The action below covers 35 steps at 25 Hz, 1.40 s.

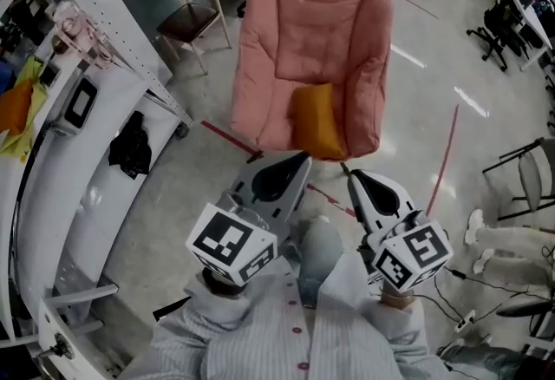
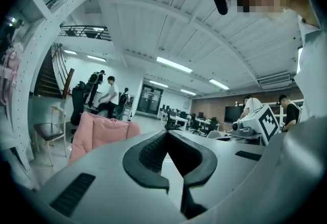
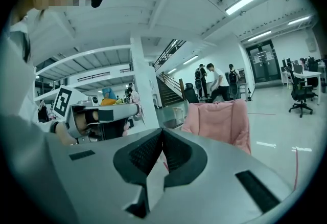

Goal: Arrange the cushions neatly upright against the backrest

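The left claw [image 1: 303,158] and right claw [image 1: 350,173] are both pinched fully together, holding nothing, in the air near the orange cushion [image 1: 316,121] on the pink armchair [image 1: 286,40].

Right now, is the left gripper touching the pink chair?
Apart. In the left gripper view, the left gripper has its jaws shut on nothing, and the pink chair sits well beyond their tips, small and farther back in the room.
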Motion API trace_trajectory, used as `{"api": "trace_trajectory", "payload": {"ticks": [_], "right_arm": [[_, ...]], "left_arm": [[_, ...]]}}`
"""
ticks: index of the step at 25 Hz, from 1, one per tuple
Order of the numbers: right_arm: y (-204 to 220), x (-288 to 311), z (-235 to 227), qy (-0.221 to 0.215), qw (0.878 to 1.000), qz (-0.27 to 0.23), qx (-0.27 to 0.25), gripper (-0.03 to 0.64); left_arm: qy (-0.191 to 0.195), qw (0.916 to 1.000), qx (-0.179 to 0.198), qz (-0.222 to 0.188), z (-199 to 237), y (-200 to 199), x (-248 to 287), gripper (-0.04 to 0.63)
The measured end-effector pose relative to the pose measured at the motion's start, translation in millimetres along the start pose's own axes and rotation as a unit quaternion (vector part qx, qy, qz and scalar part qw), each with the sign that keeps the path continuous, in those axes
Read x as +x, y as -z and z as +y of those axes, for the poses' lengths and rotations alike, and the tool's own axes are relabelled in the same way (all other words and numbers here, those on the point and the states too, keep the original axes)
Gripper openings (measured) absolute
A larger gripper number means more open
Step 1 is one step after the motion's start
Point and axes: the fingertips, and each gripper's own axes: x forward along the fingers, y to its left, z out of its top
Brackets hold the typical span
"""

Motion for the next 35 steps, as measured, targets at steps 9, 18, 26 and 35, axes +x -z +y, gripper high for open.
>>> {"api": "trace_trajectory", "payload": {"ticks": [9,18,26,35], "right_arm": [[-13,80,-86,-0.006,1.000,0.018,0.014,0.014],[-61,162,-196,-0.018,0.999,0.028,0.018,0.014],[-75,206,-259,-0.024,0.998,0.048,0.023,0.014],[-59,244,-290,0.000,0.996,0.080,0.049,0.014]], "left_arm": [[-0.019,0.9997,-0.006,0.015,79,1,87,0.011],[-0.026,0.9994,-0.011,0.020,151,-32,216,0.011],[-0.032,0.9989,-0.018,0.030,195,-41,291,0.011],[-0.007,0.9965,-0.034,0.076,238,-17,333,0.011]]}}
